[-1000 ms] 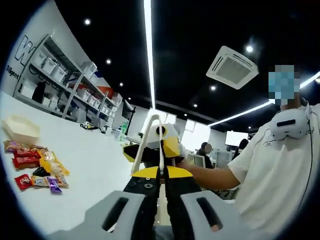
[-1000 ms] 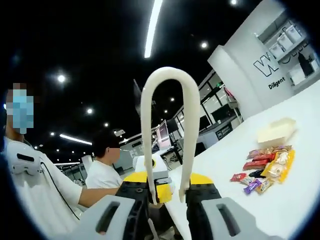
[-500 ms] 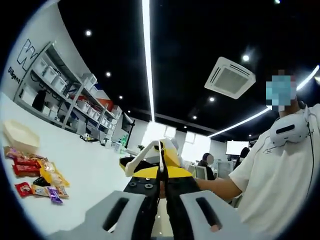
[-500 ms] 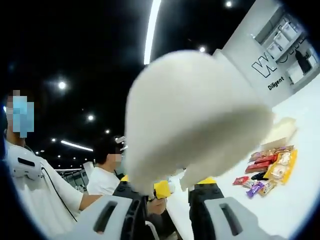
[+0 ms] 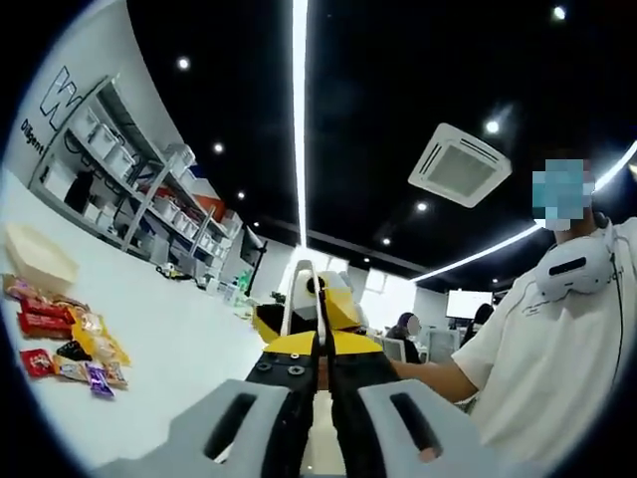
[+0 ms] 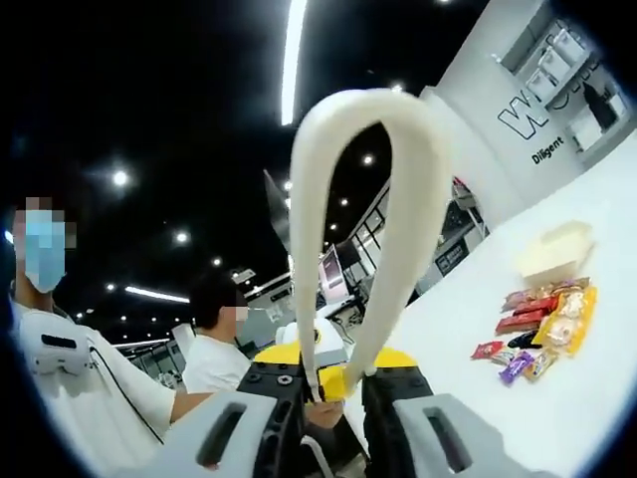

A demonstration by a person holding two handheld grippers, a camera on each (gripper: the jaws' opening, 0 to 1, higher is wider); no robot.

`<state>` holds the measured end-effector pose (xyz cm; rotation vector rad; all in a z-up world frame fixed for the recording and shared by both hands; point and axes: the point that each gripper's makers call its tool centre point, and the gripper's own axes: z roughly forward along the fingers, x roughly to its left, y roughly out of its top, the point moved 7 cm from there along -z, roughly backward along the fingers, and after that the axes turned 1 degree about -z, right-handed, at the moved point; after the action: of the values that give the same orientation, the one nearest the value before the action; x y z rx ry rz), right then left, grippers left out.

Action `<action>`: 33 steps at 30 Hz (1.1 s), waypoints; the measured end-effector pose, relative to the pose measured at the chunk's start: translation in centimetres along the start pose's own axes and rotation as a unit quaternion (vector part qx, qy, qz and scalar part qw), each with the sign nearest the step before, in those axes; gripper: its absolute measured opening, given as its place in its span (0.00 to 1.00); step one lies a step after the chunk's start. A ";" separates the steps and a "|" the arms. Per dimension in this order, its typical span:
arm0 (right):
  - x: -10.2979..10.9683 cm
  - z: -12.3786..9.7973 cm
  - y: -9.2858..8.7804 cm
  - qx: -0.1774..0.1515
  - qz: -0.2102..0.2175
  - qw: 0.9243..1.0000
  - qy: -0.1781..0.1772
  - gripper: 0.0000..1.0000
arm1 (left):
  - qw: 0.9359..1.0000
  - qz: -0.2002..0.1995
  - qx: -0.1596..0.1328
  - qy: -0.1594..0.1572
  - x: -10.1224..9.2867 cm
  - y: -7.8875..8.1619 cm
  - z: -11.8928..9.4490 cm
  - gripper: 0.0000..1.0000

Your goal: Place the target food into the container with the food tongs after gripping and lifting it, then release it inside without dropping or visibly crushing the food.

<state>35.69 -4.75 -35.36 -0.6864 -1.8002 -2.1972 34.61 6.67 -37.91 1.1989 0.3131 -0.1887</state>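
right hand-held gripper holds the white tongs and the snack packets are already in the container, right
Not quite. The right hand-held gripper does hold the white tongs, but the snack packets lie on the table beside the container, as the right gripper view shows.

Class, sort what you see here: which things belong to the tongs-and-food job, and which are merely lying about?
Belong to the job:
- white looped plastic food tongs, held in the right gripper
- heap of small wrapped snack packets
- pale shallow container
- left gripper

Just about:
- metal shelving with white bins
- square ceiling vent
- white tabletop
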 end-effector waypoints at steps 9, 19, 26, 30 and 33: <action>-2.4 -0.1 -1.3 0.037 -0.042 0.995 -0.083 0.13 | 0.992 0.033 0.068 0.106 2.4 -0.9 -1.6 0.09; -6.5 -0.8 -1.4 0.064 -0.070 0.977 -0.190 0.15 | 0.956 0.096 0.108 0.253 5.6 -0.6 -5.4 0.41; -9.8 -1.4 -1.1 0.057 -0.088 0.959 -0.262 0.15 | 0.934 0.111 0.141 0.308 6.5 -1.0 -6.6 0.59; -12.1 -1.6 -1.0 0.056 -0.075 0.953 -0.290 0.15 | 0.933 0.073 0.133 0.326 6.9 -1.0 -7.1 0.71; -13.1 -1.2 -0.8 0.056 -0.077 0.947 -0.306 0.16 | 0.925 0.098 0.149 0.335 6.7 -1.2 -7.3 0.70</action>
<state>46.42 -7.39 -42.49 -1.3596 -2.3068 -2.0923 39.57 13.16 -43.65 1.5695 0.7767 0.3757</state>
